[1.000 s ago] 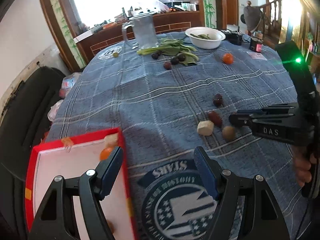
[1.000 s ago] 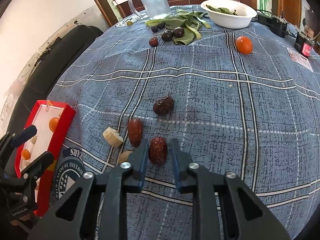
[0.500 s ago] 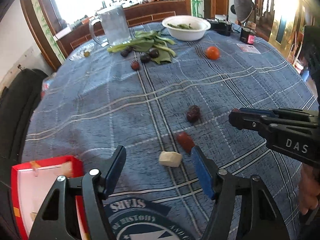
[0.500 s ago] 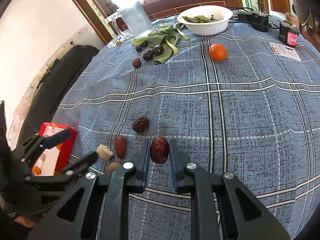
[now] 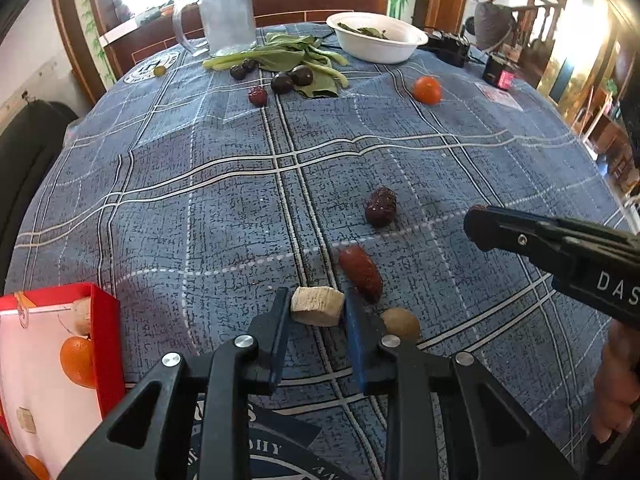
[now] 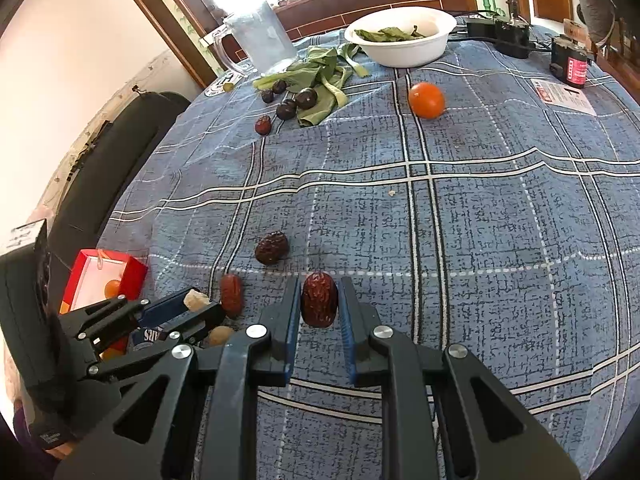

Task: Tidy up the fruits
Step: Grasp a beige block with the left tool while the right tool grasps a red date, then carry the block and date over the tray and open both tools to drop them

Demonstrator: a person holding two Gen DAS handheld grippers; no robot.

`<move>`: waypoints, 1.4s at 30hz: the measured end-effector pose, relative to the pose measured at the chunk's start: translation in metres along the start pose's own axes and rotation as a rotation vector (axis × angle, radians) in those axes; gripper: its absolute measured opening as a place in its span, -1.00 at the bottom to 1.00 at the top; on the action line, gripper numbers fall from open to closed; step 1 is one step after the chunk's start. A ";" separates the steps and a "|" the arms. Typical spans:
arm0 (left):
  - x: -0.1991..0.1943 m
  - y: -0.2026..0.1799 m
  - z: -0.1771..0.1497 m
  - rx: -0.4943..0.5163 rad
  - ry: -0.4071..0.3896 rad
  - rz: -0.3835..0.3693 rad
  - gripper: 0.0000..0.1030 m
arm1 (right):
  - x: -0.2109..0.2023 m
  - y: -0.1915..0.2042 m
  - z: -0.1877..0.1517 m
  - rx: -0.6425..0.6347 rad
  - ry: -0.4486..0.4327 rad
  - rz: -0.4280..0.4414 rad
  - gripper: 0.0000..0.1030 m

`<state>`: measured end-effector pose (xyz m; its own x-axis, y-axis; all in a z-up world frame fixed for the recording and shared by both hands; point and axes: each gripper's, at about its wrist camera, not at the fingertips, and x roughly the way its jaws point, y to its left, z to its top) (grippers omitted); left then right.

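My left gripper (image 5: pixel 316 310) is shut on a pale cut chunk of fruit (image 5: pixel 317 311) that rests on the blue plaid cloth. It also shows in the right wrist view (image 6: pixel 195 299). My right gripper (image 6: pixel 319 304) is shut on a wrinkled red date (image 6: pixel 319 304), held just above the cloth. A smooth red date (image 5: pixel 360 273), a wrinkled dark date (image 5: pixel 380 212) and a small brown round fruit (image 5: pixel 401 323) lie close by. A red box (image 5: pixel 105 340) at the left holds small oranges (image 5: pixel 78 361).
At the far side stand a clear jug (image 5: pixel 228 20), green leaves (image 5: pixel 280 58) with dark plums (image 5: pixel 301 76), a white bowl (image 5: pixel 376 42) and an orange tomato (image 5: pixel 427 90). A black sofa (image 6: pixel 108 164) lies left of the table.
My left gripper has swung from the red box to the pale chunk and closed on it. My right gripper has lifted the date slightly and stayed shut.
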<state>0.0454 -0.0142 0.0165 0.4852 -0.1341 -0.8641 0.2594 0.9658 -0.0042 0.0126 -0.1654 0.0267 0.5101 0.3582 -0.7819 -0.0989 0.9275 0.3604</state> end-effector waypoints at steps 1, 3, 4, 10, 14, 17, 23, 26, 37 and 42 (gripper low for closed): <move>0.000 0.001 0.000 -0.004 -0.003 0.002 -0.50 | 0.000 0.000 0.000 0.002 -0.001 -0.001 -0.60; -0.002 0.001 0.000 -0.013 -0.012 0.013 -0.51 | 0.000 0.000 0.000 0.002 -0.004 -0.004 -0.60; -0.003 0.001 0.000 -0.017 -0.018 0.018 -0.51 | 0.000 0.000 0.000 0.001 -0.008 -0.006 -0.60; -0.046 0.005 -0.004 -0.031 -0.125 0.067 -0.51 | -0.009 0.001 0.001 0.003 -0.059 -0.001 -0.60; -0.089 0.020 -0.019 -0.072 -0.220 0.096 -0.51 | -0.018 0.005 0.000 -0.007 -0.118 0.018 -0.60; -0.123 0.042 -0.037 -0.112 -0.289 0.142 -0.51 | -0.028 0.012 -0.001 -0.033 -0.184 0.031 -0.60; -0.164 0.108 -0.081 -0.217 -0.349 0.320 -0.51 | -0.030 0.031 -0.007 -0.032 -0.176 0.135 -0.60; -0.167 0.137 -0.100 -0.267 -0.345 0.395 -0.51 | -0.026 0.066 -0.016 -0.075 -0.119 0.189 -0.60; -0.144 0.184 -0.145 -0.319 -0.293 0.527 -0.51 | -0.002 0.231 -0.074 -0.348 -0.029 0.298 -0.60; -0.140 0.187 -0.159 -0.308 -0.262 0.527 -0.50 | 0.016 0.269 -0.108 -0.452 0.006 0.257 -0.59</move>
<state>-0.1068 0.2200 0.0566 0.6790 0.3613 -0.6391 -0.2997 0.9311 0.2079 -0.0980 0.1011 0.0559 0.4157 0.5799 -0.7006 -0.5803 0.7623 0.2866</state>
